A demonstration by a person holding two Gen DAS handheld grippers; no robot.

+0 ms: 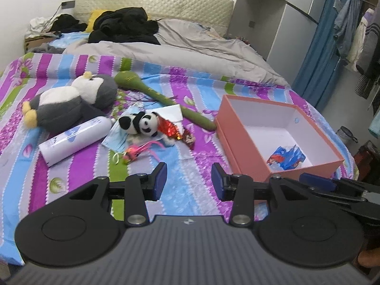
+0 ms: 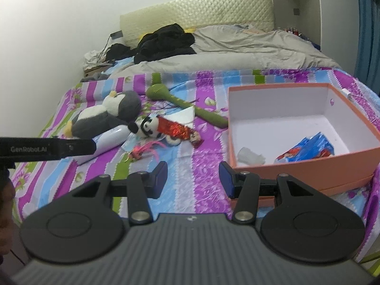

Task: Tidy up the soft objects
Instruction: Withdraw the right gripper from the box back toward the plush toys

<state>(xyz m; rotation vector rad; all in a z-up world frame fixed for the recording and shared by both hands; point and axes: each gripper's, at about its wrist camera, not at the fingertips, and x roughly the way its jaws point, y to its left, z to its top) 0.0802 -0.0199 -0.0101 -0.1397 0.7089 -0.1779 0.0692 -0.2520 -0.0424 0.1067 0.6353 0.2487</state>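
Both tongs hover over the striped bed with nothing between them; the left tongs stand open, the right tongs likewise, just before the box; that orange box is the landmark, open-topped, with a blue packet and a pale scrap inside; left of the box lies the soft clutter: a green plush stick nearest, touching its corner; then a panda on a mask, a pink trinket, a white bottle, and farthest a penguin; behind the box lies a grey duvet.
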